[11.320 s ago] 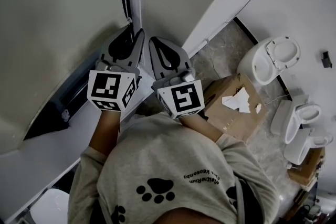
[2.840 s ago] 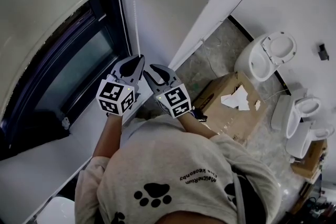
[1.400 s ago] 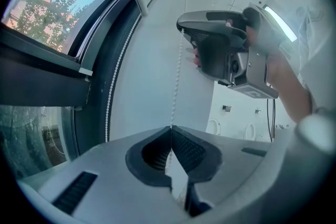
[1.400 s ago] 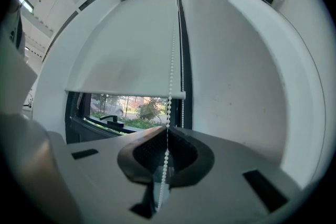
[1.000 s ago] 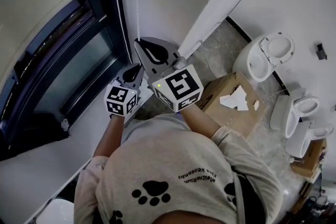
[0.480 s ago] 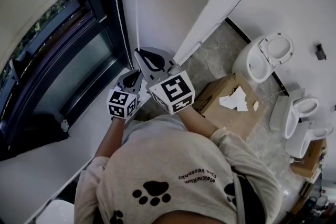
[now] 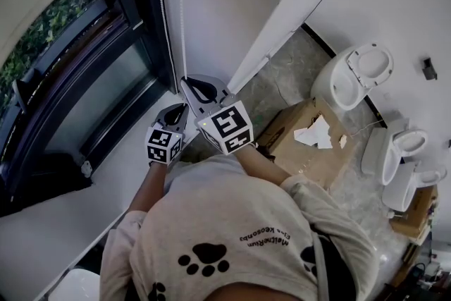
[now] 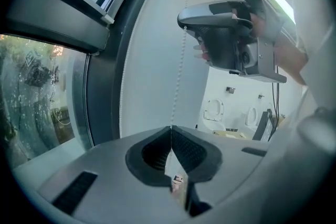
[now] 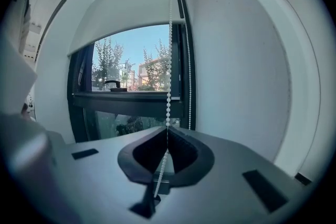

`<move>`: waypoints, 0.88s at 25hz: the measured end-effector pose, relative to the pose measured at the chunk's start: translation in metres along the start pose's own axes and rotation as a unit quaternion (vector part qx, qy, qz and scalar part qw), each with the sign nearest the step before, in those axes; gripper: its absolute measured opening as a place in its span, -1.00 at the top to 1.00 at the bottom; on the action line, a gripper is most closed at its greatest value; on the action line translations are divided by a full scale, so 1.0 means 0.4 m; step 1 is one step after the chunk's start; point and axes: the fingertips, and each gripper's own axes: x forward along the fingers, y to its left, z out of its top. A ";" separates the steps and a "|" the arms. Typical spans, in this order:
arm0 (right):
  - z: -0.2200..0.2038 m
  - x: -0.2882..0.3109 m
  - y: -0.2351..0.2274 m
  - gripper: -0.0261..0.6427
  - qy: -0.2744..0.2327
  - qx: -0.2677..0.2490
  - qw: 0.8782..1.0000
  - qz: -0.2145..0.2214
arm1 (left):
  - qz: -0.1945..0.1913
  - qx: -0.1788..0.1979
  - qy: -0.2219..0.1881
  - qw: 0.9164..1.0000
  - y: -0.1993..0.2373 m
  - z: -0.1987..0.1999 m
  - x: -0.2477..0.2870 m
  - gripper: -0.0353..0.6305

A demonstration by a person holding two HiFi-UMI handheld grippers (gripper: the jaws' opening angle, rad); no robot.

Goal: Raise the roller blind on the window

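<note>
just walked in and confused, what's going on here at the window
A person holds a claw in each hand and is working the bead chain of the roller blind. The left claw and right claw are both shut on the bead chain, the right one higher up. The roller blind is partly raised, leaving much of the window glass uncovered.

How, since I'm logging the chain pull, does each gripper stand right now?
Left gripper: closed, pinching the bead chain at its tips.
Right gripper: closed on the same bead chain, higher up.
</note>
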 end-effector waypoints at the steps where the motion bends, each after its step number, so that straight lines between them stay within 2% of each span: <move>1: -0.007 0.001 0.001 0.89 0.003 0.000 1.000 0.000 | 0.000 0.000 0.003 1.000 0.000 -0.007 0.000 0.86; 5: -0.035 0.006 0.003 0.89 0.008 0.000 1.000 0.000 | 0.001 0.007 0.015 1.000 -0.006 -0.035 0.008 0.86; 9: -0.037 0.006 -0.005 0.89 0.007 0.001 1.000 -0.005 | -0.017 0.022 0.008 1.000 -0.021 -0.030 -0.001 0.86; 10: -0.036 0.005 -0.008 0.89 0.007 0.002 1.000 -0.006 | -0.020 0.025 0.004 0.999 -0.022 -0.023 -0.007 0.81; 11: -0.036 0.004 -0.012 0.89 0.007 0.003 1.000 -0.008 | -0.021 0.025 -0.001 0.999 -0.022 -0.012 -0.013 0.61; 12: -0.037 0.003 -0.016 0.89 0.007 0.004 1.000 -0.009 | -0.021 0.021 -0.009 1.000 -0.020 0.004 -0.021 0.52; 17: -0.040 0.004 -0.031 0.89 0.004 0.006 1.000 -0.014 | -0.022 -0.008 -0.061 0.998 -0.004 0.128 -0.060 0.53; 22: -0.039 0.005 -0.035 0.89 0.002 0.008 1.000 -0.015 | -0.035 -0.009 -0.103 0.994 -0.004 0.290 -0.108 0.55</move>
